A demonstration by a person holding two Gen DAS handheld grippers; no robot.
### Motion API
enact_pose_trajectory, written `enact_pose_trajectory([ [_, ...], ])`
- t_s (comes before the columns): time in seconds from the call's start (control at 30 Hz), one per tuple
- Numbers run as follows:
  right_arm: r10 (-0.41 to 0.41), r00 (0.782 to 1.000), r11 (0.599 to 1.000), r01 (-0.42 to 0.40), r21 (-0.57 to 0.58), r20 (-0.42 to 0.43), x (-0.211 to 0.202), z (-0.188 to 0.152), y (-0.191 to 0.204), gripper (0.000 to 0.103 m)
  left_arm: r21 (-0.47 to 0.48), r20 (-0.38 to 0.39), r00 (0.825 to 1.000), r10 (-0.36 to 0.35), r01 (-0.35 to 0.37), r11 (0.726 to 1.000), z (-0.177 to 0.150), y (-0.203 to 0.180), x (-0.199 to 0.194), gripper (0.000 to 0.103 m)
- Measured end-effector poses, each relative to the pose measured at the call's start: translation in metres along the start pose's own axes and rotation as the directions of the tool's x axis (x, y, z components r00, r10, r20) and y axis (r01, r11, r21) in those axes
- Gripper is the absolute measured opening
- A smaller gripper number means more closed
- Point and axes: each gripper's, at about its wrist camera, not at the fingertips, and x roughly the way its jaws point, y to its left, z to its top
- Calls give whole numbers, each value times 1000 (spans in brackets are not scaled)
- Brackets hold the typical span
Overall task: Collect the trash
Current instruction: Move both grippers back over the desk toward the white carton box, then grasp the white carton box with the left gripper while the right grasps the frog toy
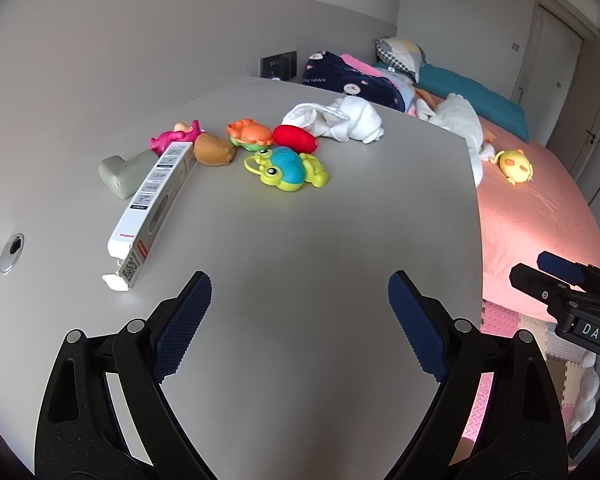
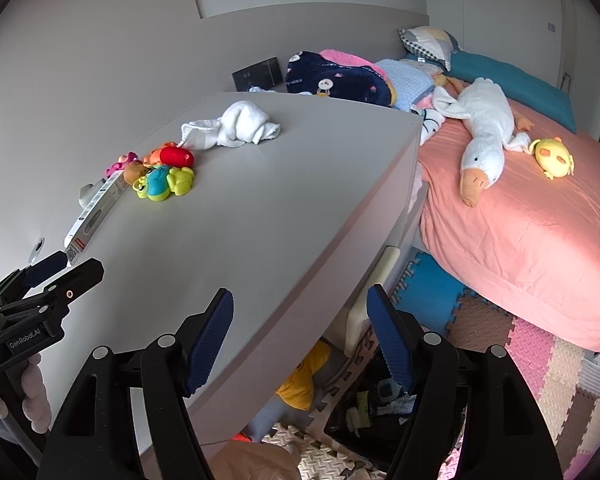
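Observation:
A long white cardboard box with an open torn end lies on the grey table, left of centre; it also shows in the right wrist view. A crumpled white cloth lies at the table's far side, seen too in the right wrist view. My left gripper is open and empty, above the table's near part, right of the box's near end. My right gripper is open and empty, over the table's right edge. A dark bin with trash sits on the floor below it.
Several toys cluster beyond the box: a green-blue frog, a red one, an orange one, a brown one, a pink one. A grey lump lies left. A pink bed with a plush goose stands right.

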Motion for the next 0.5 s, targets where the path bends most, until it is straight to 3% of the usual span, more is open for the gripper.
enact_pose_trajectory([
  [0.23, 59, 998, 997, -60, -44, -28, 22, 18, 37, 70, -63, 14, 998, 54, -53, 997, 13, 43, 9, 87],
  [0.5, 73, 996, 995, -77, -66, -53, 41, 29, 59, 70, -124, -13, 983, 184, -184, 975, 24, 96, 37, 87],
])
